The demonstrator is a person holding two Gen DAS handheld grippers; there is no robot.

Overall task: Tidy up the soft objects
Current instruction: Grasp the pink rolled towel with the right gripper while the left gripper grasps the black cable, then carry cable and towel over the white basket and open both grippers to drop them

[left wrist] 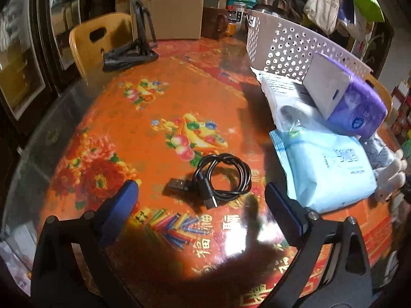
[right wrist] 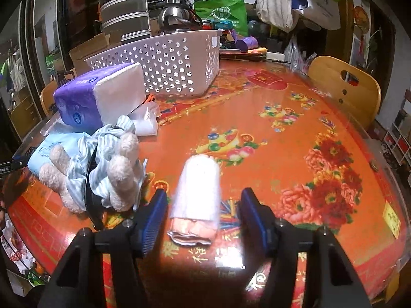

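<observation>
Right gripper (right wrist: 201, 213) spread wide, jaws either side of a rolled white towel (right wrist: 199, 187) lying on the red patterned table (right wrist: 295, 97); neither blue pad (right wrist: 154, 218) seems to touch the roll yet. A crumpled foil-edged wrapper (right wrist: 191, 234) sits at the roll's near end, whether attached to it cannot be told.

Left gripper (left wrist: 201, 200) also wide and holding nothing, poised over a coiled black USB cable (left wrist: 218, 177).

Perforated white basket (right wrist: 164, 64) stands at the far side of the table and is the likely destination. Just before it: purple tissue pack (right wrist: 97, 100), pale blue wipes pack (left wrist: 326, 169), and a cream plush toy in striped cloth (right wrist: 102, 169), heaped together and touching.

Judged step: pick-up of the towel roll by the right tool, approach done, closing not begun. Next move calls for a gentle squeeze across the roll's middle, since it looks soft and will give, then a lift clear of the plush toy and a carry toward the basket. The cable is not soft, so the left tool likely has no business with it
</observation>
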